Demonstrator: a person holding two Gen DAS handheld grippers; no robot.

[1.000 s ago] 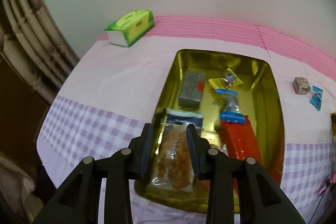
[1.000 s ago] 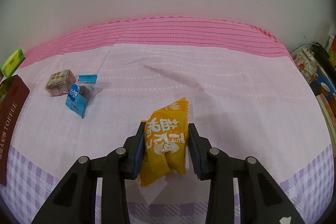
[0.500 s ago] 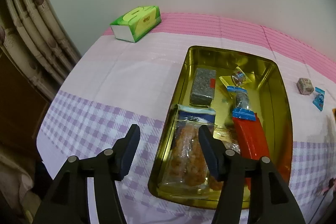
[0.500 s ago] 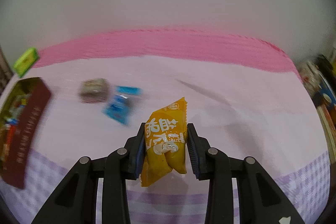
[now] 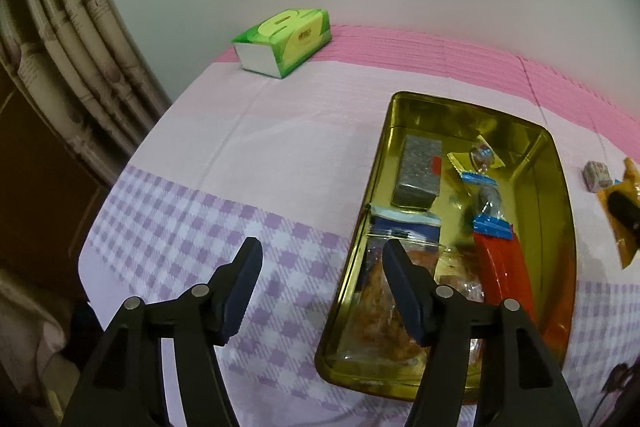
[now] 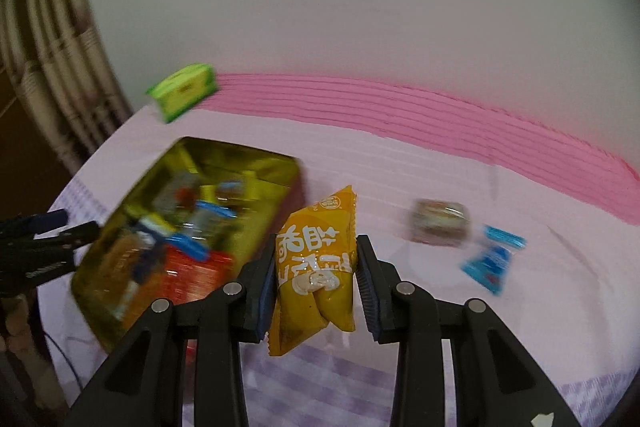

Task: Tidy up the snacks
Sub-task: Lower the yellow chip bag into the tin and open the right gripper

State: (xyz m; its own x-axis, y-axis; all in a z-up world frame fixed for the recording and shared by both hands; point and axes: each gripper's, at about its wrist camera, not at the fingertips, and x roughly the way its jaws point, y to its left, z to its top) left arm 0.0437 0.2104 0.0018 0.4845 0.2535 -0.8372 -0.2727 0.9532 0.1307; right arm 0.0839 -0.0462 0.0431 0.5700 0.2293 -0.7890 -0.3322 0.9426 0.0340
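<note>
Two tongs are in your hands: your right tongs [image 6: 316,275] pinch a yellow snack packet [image 6: 314,275] printed with white Chinese characters, held above the bench [image 6: 440,163] just beside the gold tin [image 6: 288,167]. Your left tongs [image 5: 322,267] stand spread and hold nothing, over the tin's near left rim. Inside the tin [image 5: 560,187] lie a grey block [image 5: 418,173], a red packet [image 5: 504,267], blue-ended sweets [image 5: 486,195] and a clear bag of brown snacks [image 5: 380,307], half hidden behind your finger. Motion blur makes any lettering on the loose wrapped sweet [image 6: 440,223] and blue packet [image 6: 490,259] unreadable.

both wrist views overlook the gold tin [image 5: 562,211] [image 6: 280,169].
</note>
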